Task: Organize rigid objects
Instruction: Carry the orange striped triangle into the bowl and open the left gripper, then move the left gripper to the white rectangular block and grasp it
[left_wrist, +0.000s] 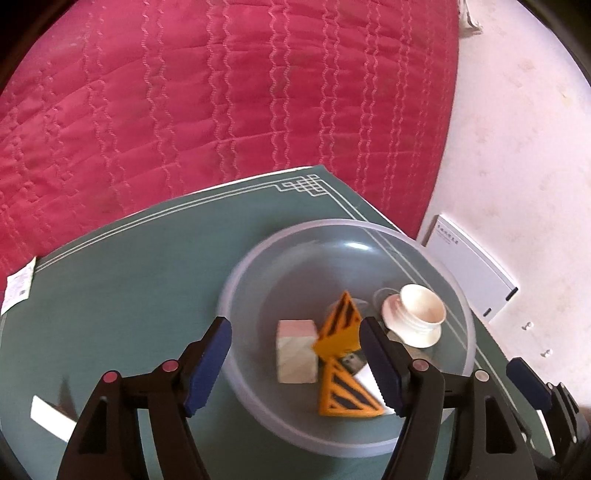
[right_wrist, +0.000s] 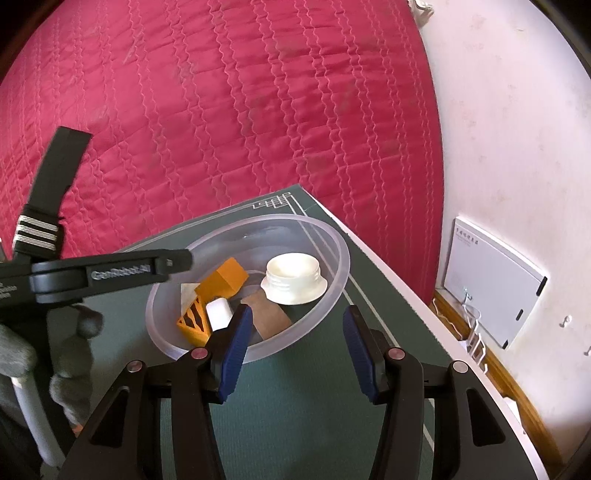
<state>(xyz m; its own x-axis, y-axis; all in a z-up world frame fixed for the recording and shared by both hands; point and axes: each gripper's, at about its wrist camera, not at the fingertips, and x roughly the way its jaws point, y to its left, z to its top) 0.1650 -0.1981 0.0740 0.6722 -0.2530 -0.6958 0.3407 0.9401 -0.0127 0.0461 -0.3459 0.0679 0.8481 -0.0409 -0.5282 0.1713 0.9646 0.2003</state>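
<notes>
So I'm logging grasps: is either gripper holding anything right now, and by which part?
Nothing is held. The left gripper is open above the bowl; the right gripper is open and empty.

Green table mat with white border lines beneath the tongs, crimson quilted bedspread beyond them, pale scuffed floor to their right, white flat box lying there, bright daylight.

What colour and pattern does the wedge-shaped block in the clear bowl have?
Orange with dark stripes. The wedge-shaped block shows best in the left wrist view.
</notes>
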